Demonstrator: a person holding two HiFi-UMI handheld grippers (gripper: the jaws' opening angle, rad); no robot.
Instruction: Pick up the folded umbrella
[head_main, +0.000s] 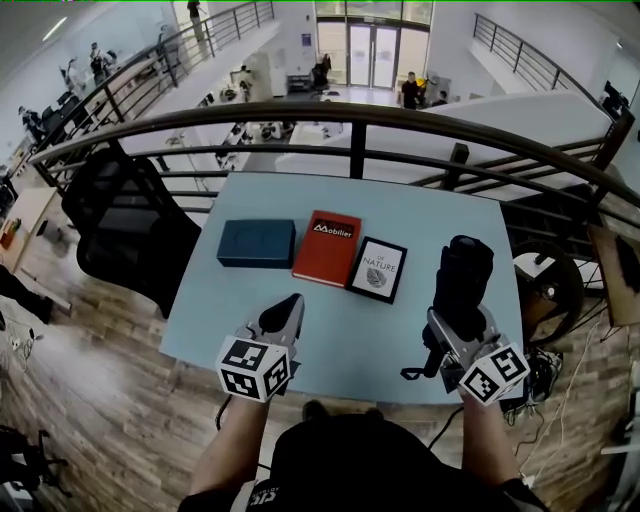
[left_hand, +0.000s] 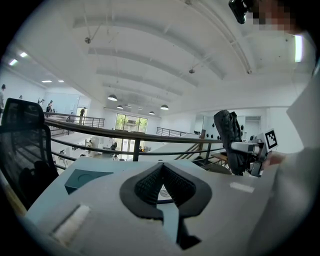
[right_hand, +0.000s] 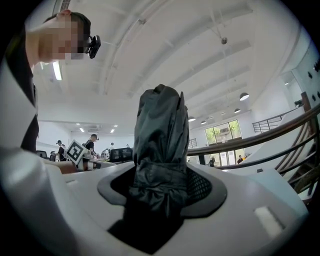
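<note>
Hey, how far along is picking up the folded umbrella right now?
Done: the right claw is shut on the folded umbrella, gripping its lower part.
In hand: the umbrella stands upright in that grip and, in the head view, looks clear of the blue table, though its bottom end is hidden. The left claw is shut and empty.
Left: little, perhaps only lifting it plainly free.

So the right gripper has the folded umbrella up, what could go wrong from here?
1. The right gripper clamps the folded umbrella low down, so the long part above the jaws might tip over.
2. The pads press on bunched, slick-looking fabric, which may slide.
3. It is held near the right edge of the table; a drop could land on the floor.
</note>
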